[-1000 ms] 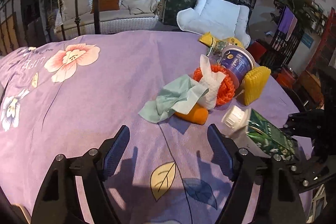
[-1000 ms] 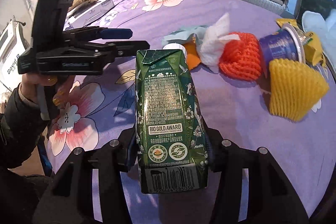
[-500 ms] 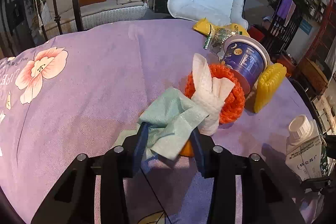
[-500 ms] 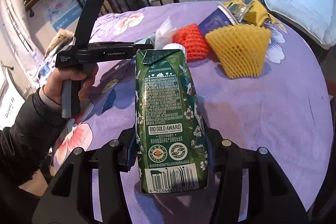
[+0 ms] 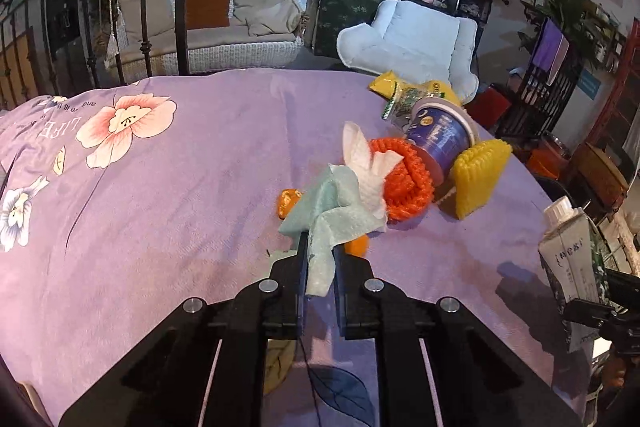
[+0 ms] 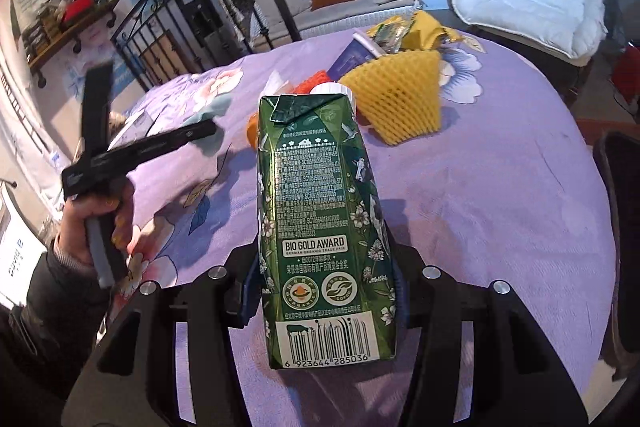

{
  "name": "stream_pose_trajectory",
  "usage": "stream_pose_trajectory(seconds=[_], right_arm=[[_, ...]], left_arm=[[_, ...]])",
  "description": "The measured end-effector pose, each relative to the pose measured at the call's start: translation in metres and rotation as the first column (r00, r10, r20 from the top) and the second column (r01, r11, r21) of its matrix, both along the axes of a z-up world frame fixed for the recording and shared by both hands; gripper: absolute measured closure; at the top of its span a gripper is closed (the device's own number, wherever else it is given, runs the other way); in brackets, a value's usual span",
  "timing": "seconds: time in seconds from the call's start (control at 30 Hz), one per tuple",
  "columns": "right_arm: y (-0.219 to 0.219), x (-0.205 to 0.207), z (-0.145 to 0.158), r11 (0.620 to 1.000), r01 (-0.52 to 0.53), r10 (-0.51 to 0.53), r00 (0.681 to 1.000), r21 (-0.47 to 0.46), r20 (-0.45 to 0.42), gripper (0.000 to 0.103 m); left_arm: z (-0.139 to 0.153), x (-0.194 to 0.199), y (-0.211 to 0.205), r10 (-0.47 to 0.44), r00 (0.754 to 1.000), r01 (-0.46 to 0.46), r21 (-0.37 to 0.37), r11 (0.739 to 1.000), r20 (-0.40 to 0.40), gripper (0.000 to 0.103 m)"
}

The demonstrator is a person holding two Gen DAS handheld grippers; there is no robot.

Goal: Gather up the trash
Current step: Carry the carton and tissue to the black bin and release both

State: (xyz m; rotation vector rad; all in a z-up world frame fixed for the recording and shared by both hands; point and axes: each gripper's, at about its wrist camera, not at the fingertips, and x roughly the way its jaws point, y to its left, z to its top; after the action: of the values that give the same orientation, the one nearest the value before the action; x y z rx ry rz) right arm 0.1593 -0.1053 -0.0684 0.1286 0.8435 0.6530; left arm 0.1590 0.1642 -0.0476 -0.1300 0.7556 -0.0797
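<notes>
My left gripper (image 5: 320, 259) is shut on a pale green wipe (image 5: 332, 215) lying on the purple flowered tablecloth (image 5: 180, 167). A white tissue (image 5: 366, 163), an orange foam net (image 5: 408, 179), orange peel (image 5: 289, 201), a blue cup (image 5: 440, 135), a yellow foam net (image 5: 478, 179) and a yellow wrapper (image 5: 412, 89) lie just beyond it. My right gripper (image 6: 324, 267) is shut on a green milk carton (image 6: 320, 227), held above the table; the carton also shows in the left wrist view (image 5: 572, 267).
The round table's edge (image 6: 600, 227) curves on the right, with a dark chair (image 6: 620, 207) beside it. A white wicker sofa (image 5: 208, 27) and a white armchair (image 5: 416, 39) stand behind. The left hand and its tool (image 6: 120, 163) show on the left.
My left gripper moved forward to the pile and closed on the green wipe. My right gripper carried the carton back and to the right, away from the pile.
</notes>
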Motion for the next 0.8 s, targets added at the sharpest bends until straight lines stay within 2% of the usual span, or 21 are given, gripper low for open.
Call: stream_pose_trajectory(seconds=[0.23, 0.43, 0.6, 0.8], right_arm=[[-0.043, -0.016, 0.002, 0.990, 0.136, -0.137, 0.990, 0.038, 0.024, 0.052], [-0.093, -0.026, 0.002, 0.965, 0.259, -0.262, 0.964, 0.049, 0.045, 0.052], [-0.143, -0.028, 0.004, 0.920, 0.391, -0.391, 0.917, 0.021, 0.075, 0.052], [-0.207, 0.001, -0.006, 0.824, 0.555, -0.551, 0.832, -0.112, 0.069, 0.052]], left_arm=[[0.008, -0.039, -0.051, -0.040, 0.997, 0.045, -0.072, 0.996, 0.062, 0.092], [0.016, -0.047, -0.113, -0.159, 0.983, 0.169, -0.102, 0.980, 0.095, 0.092], [0.019, -0.040, -0.172, -0.277, 0.956, 0.288, -0.133, 0.948, 0.100, 0.092], [0.018, -0.026, -0.230, -0.394, 0.914, 0.405, -0.136, 0.904, 0.100, 0.091]])
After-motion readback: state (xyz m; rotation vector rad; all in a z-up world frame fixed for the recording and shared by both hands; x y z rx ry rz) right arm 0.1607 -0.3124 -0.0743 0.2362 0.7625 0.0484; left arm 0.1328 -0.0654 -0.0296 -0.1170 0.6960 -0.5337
